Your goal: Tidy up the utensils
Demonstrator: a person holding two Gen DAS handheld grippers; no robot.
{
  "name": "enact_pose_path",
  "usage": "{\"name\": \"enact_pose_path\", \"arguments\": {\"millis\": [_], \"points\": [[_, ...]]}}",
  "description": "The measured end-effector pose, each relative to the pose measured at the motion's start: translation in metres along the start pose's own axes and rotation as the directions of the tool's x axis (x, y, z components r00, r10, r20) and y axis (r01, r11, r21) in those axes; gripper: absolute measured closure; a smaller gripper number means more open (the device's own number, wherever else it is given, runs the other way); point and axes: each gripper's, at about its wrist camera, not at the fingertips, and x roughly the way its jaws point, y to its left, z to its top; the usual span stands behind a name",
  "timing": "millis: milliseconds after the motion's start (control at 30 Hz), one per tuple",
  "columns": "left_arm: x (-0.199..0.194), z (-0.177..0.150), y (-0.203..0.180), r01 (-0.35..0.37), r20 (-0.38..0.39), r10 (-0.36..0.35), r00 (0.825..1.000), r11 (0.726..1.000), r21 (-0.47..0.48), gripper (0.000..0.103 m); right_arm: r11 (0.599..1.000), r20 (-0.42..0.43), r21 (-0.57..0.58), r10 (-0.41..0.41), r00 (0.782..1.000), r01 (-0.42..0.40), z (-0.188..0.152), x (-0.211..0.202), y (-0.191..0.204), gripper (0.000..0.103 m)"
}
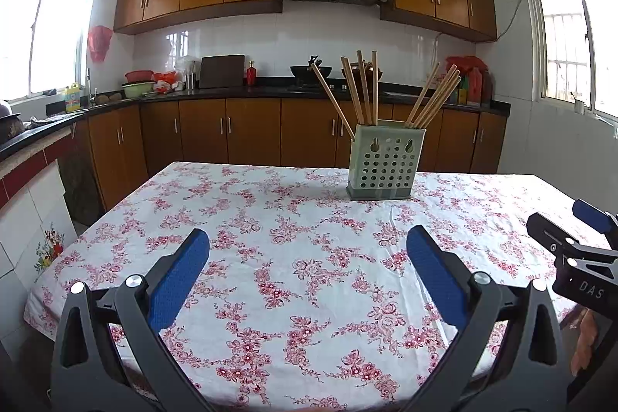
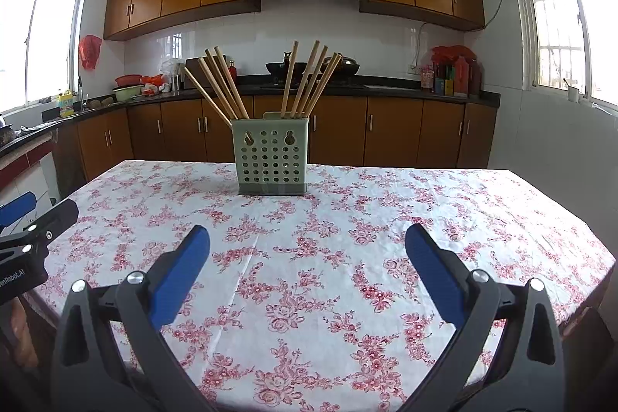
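A pale green perforated utensil holder (image 1: 383, 163) stands upright on the far part of the table and also shows in the right wrist view (image 2: 272, 157). Several wooden chopsticks (image 1: 361, 91) stand in it in two bunches, leaning left and right; they also show in the right wrist view (image 2: 305, 80). My left gripper (image 1: 308, 265) is open and empty above the near part of the table. My right gripper (image 2: 308, 263) is open and empty, level with the left one. Each gripper's side shows at the edge of the other's view.
The table carries a white cloth with pink flowers (image 1: 293, 250), which also shows in the right wrist view (image 2: 316, 219). Behind it run brown kitchen cabinets (image 1: 231, 130) and a dark counter with a wok, bottles and bowls. Windows stand left and right.
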Motion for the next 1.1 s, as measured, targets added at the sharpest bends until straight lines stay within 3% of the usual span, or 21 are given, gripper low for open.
{"name": "enact_pose_path", "arguments": {"millis": [1100], "points": [[0.0023, -0.0005, -0.0061, 0.013, -0.016, -0.013, 1.000, 1.000, 0.007, 0.002, 1.000, -0.021, 0.012, 0.003, 1.000, -0.002, -0.0043, 0.0034, -0.0006, 0.004]]}}
